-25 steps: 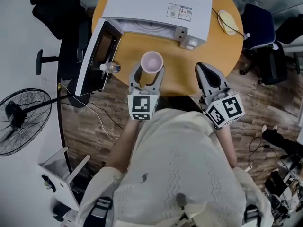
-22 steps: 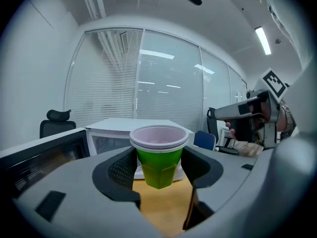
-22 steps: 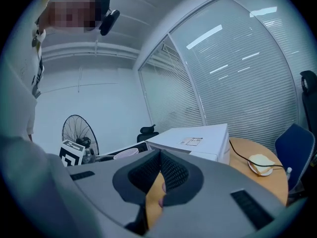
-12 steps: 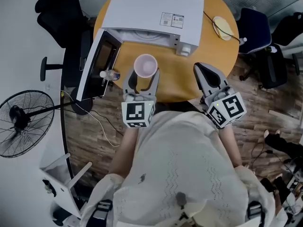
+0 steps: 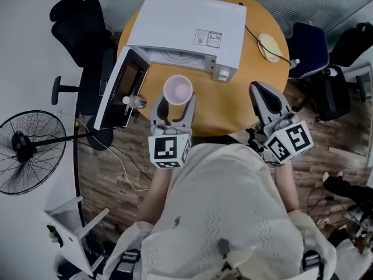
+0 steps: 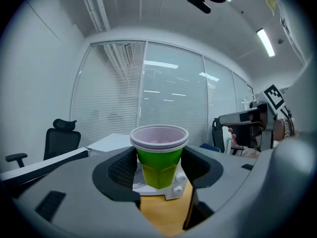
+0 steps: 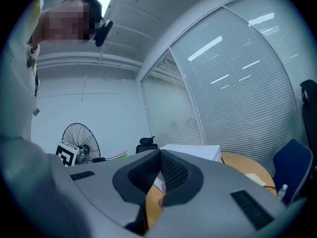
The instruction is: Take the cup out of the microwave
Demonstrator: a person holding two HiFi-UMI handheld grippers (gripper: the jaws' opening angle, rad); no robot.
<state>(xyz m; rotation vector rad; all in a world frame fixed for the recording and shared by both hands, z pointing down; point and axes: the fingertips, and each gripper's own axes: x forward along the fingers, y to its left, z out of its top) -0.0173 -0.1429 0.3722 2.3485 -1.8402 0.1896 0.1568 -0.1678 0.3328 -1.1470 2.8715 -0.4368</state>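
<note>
Fingers [image 6: 120, 172] of left gripper [image 6: 159, 176] pinch tapered green cup [image 6: 158, 157].

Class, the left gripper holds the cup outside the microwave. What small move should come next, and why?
Probably lower the left gripper to set the cup on the bare table in front of the microwave: the cup sits upright between its fingers, already clear of the open door.

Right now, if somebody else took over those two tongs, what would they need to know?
Left tongs: shut on the green cup, held upright over the table in front of the microwave.
Right tongs: shut, empty, off to the side.
Done: cup is out; the microwave door stands open.
Left: probably set the cup down on the table and let go.
</note>
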